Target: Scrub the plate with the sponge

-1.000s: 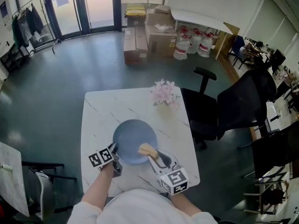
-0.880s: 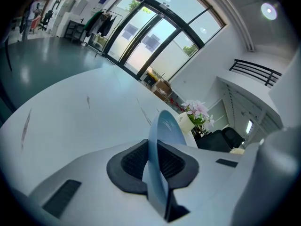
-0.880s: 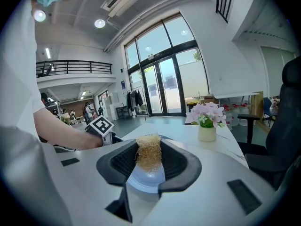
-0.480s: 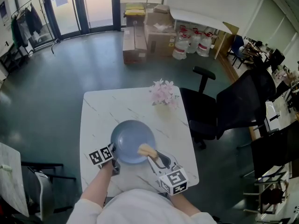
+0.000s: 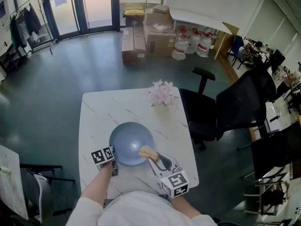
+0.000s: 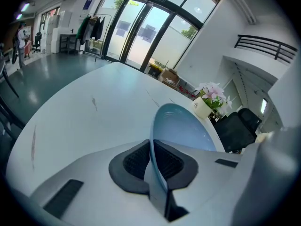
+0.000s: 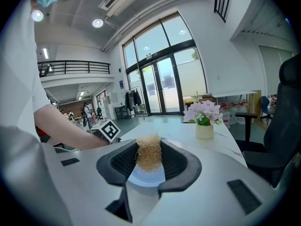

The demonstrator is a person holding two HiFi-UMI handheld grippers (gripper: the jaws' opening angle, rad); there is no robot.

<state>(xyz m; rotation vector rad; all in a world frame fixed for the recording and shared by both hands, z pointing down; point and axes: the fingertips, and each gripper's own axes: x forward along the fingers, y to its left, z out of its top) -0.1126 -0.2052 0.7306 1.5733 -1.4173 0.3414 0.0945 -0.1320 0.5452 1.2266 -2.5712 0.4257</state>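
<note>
A blue plate (image 5: pixel 130 141) is tilted over the white marble table (image 5: pixel 99 112), its near-left rim pinched by my left gripper (image 5: pixel 114 156). In the left gripper view the plate (image 6: pixel 183 128) stands on edge between the jaws of the left gripper (image 6: pixel 153 161), which are closing on its rim. My right gripper (image 5: pixel 151 157) is shut on a tan fibrous sponge (image 5: pixel 147 151) at the plate's near-right edge. In the right gripper view the sponge (image 7: pixel 148 153) sits between the pads of the right gripper (image 7: pixel 148 159), just above the plate (image 7: pixel 146 177).
A small vase of pink flowers (image 5: pixel 163 94) stands at the table's far right. Black office chairs (image 5: pixel 211 109) are close along the table's right side. Cardboard boxes (image 5: pixel 141 36) lie on the floor beyond. A chair (image 5: pixel 42 192) stands at the near left.
The plate has shifted slightly left and tipped up more in the left gripper. The sponge in the right gripper stays at the plate's near-right edge.
</note>
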